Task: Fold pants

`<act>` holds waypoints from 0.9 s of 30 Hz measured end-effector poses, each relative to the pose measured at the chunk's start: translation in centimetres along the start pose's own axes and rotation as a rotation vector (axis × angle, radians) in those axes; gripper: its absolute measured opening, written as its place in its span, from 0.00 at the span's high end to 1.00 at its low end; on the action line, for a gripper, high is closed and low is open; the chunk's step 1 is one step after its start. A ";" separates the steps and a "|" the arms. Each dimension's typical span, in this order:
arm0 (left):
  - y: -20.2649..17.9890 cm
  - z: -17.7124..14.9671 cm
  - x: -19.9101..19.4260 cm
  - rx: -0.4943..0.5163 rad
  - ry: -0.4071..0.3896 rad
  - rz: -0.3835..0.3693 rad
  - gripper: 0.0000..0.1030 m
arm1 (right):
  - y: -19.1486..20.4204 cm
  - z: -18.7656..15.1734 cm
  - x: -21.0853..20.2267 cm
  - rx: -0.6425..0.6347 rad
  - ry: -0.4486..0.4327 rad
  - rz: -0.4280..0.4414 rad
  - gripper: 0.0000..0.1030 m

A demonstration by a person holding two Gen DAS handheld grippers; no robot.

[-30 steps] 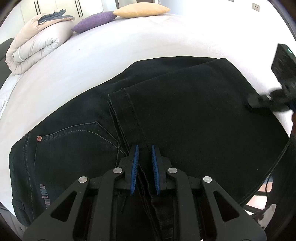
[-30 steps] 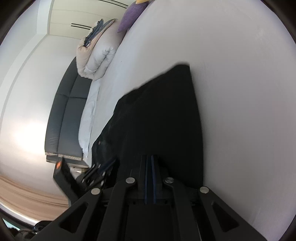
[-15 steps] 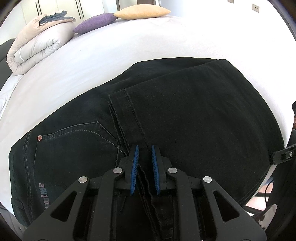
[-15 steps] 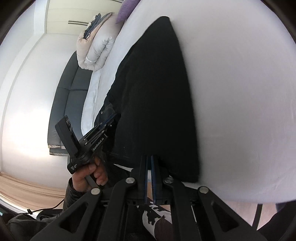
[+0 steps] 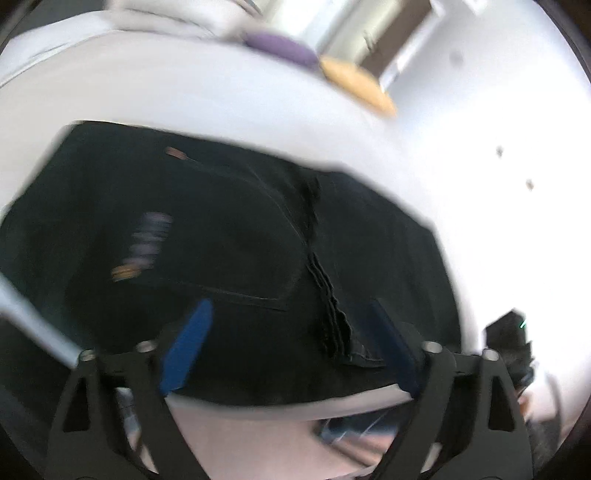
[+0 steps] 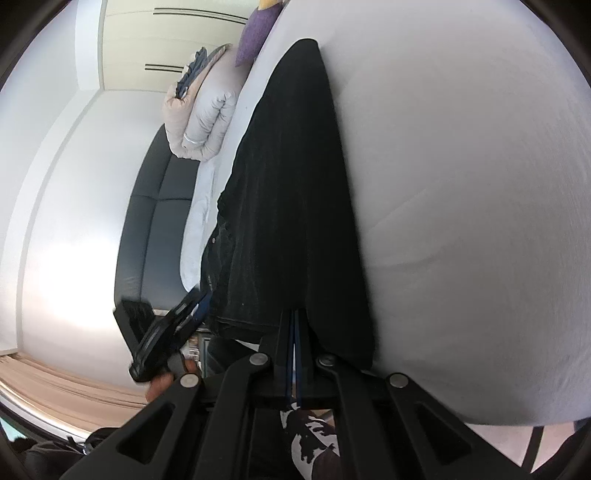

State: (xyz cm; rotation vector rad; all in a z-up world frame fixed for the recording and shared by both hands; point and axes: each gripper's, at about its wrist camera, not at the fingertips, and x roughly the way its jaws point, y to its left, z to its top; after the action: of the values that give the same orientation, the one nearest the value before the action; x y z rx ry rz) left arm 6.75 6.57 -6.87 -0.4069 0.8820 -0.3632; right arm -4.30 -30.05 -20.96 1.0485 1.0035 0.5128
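Observation:
Black jeans (image 5: 229,229) lie folded on the white bed (image 5: 229,96); the left wrist view is blurred by motion. My left gripper (image 5: 288,310) hangs over the near edge of the jeans. Its jaws are opening wide and the blue pads (image 5: 184,347) press on nothing, with cloth lying below the gap. In the right wrist view the jeans (image 6: 291,192) run away from me as a long dark strip. My right gripper (image 6: 293,321) is shut, its tips at the near edge of the jeans; I see no cloth pinched. A hand (image 6: 162,384) holds the left gripper (image 6: 195,299) to the left.
A rolled pale duvet (image 6: 199,122) and a purple pillow (image 6: 255,33) lie at the far end of the bed (image 6: 461,184), with a yellow pillow (image 5: 354,85) beside them. A dark sofa (image 6: 155,221) stands along the wall past the bed's left side.
My left gripper has let go of the jeans' seam, opened wide and swung and rolled to the side. My right gripper stays shut and has come down to the jeans' near edge.

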 end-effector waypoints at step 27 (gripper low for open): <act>21.5 -3.7 -4.7 -0.810 -0.273 -0.224 0.15 | 13.2 7.6 17.7 -0.213 0.204 -0.024 0.66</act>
State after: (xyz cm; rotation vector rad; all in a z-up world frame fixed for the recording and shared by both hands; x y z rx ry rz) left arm 4.03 26.61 -16.26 -1.2798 0.6860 -0.1318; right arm 12.07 -14.28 -15.79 0.8046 1.1127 0.7016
